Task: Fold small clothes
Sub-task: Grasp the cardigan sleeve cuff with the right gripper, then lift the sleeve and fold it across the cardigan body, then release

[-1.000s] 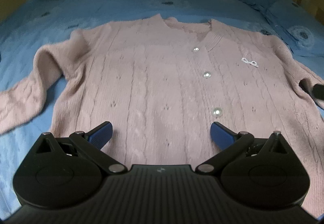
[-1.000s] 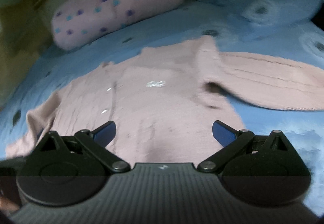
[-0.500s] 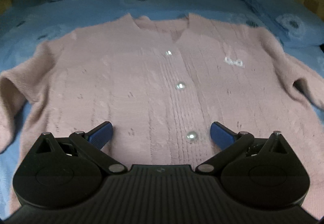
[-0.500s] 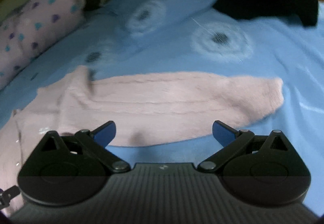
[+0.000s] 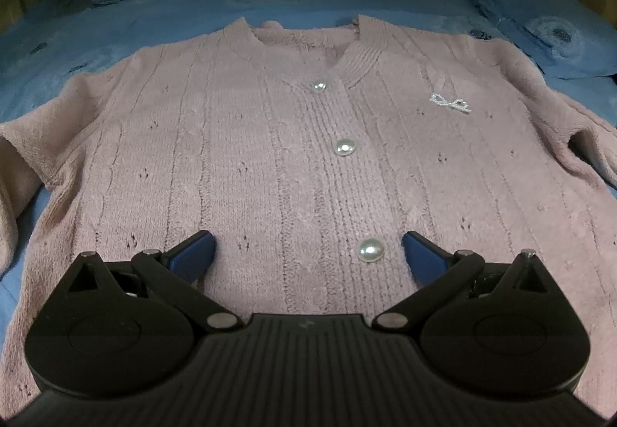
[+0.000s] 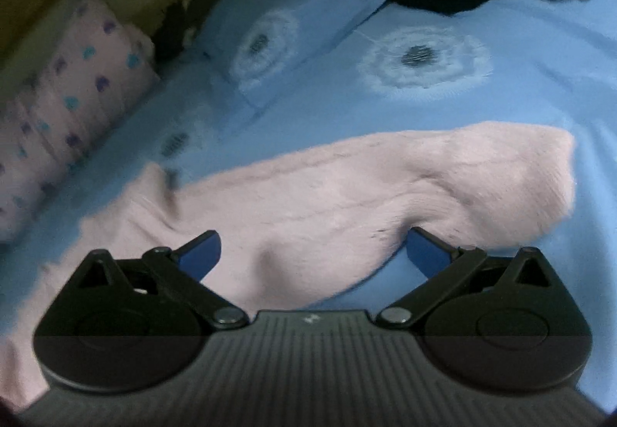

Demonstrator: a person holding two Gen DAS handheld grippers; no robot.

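Over the last second, swung away from the front of the pink cardigan [image 5: 270, 164] and out along its right sleeve [image 6: 385, 188], the right gripper [image 6: 312, 247] wide open and low over the sleeve's middle, gripping nothing. Meanwhile drifted to centre over the button row, the left gripper [image 5: 308, 253] likewise spread open and empty above the lowest pearl button [image 5: 370, 250]. Lay flat, face up and buttoned on the blue bedsheet [image 6: 462, 99], sleeves spread; likely readied for folding that sleeve inward first.
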